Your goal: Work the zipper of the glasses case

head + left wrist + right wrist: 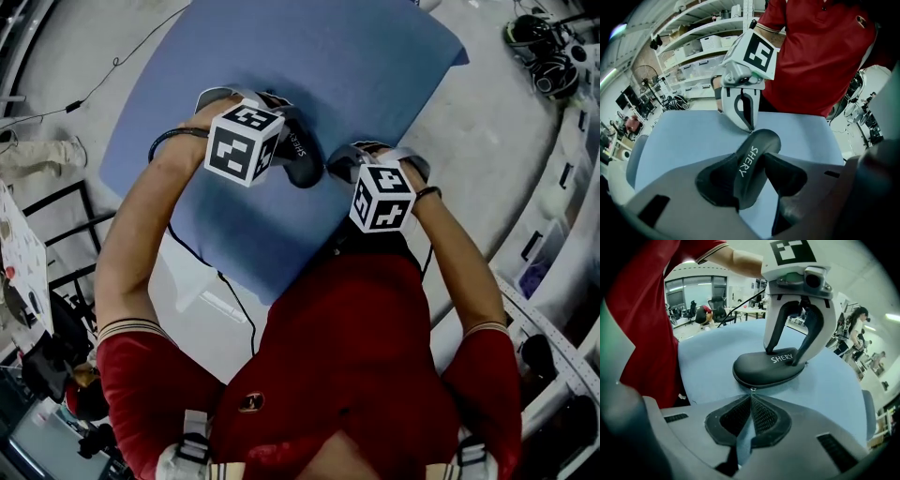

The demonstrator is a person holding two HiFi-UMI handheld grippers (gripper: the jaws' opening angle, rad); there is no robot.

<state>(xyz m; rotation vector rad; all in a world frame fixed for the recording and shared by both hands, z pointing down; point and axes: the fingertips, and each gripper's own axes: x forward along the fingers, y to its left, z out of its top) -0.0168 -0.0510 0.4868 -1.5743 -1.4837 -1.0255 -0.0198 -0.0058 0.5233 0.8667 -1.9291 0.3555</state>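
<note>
On mat (375, 66), glasses case (302, 155) clears edges.

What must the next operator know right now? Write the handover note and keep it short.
Left tool: clamped across the glasses case, steadying it on the blue mat.
Right tool: shut, tips apparently pinching the small zipper pull at the end of the case facing it.
Done: case steadied, pull gripped.
Left: the seam in view looks closed; draw the pull along the zipper while the left tool holds the case.
</note>
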